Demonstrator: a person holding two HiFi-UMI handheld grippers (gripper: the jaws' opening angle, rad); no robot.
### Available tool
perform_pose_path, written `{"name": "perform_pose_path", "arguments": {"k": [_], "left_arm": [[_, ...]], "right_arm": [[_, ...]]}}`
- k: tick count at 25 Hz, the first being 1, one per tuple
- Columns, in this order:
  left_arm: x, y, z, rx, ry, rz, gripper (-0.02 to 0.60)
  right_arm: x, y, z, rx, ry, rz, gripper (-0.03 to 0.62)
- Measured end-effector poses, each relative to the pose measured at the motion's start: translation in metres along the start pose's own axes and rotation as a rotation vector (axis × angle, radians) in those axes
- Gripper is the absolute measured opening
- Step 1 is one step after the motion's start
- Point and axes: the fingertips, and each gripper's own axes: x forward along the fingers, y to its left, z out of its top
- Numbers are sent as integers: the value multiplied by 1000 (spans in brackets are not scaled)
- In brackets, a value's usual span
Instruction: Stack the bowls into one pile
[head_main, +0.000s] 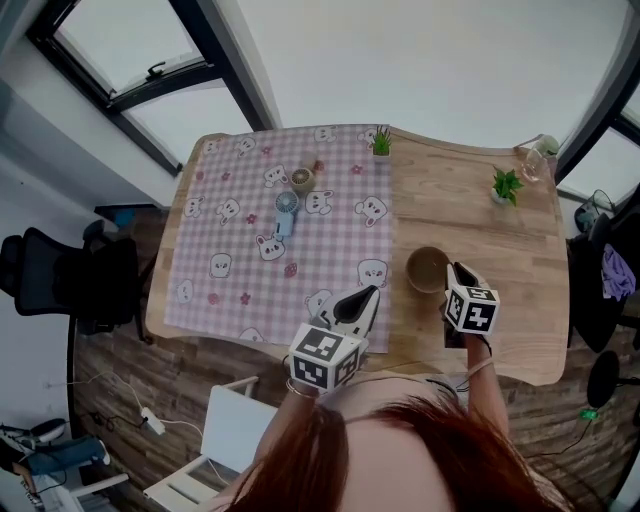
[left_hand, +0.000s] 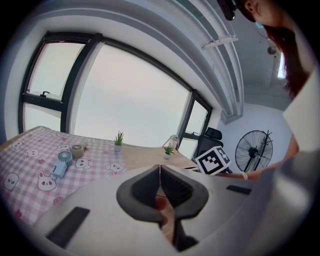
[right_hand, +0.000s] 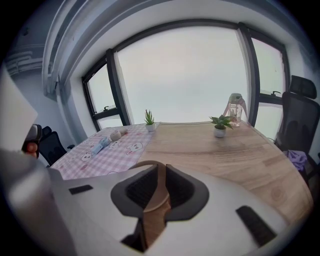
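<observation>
At the bare wood-grain worktop (head_main: 505, 250) beside the pink checked cloth (head_main: 245, 210), the right hand-held gripper (head_main: 455, 272) pinches a round tan bowl's (head_main: 424, 268) thin rim, while the left hand-held gripper's (head_main: 370, 295) ribbed jaws sit pressed together, empty.

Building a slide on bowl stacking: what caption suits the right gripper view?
Right gripper clamped on a brown bowl by its rim, wooden table and windows beyond.
</observation>
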Motion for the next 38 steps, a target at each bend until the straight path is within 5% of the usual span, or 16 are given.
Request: {"name": "perform_pose_path", "arguments": {"k": [26,38], "left_arm": [[-28,19,7,89,-41,-147,11],[-26,-5,45,172,-124,-154,11]], "right_arm": [[-74,48,15,38,-195,-93,0],[-117,62,54,-28,-351,-45,0]]}}
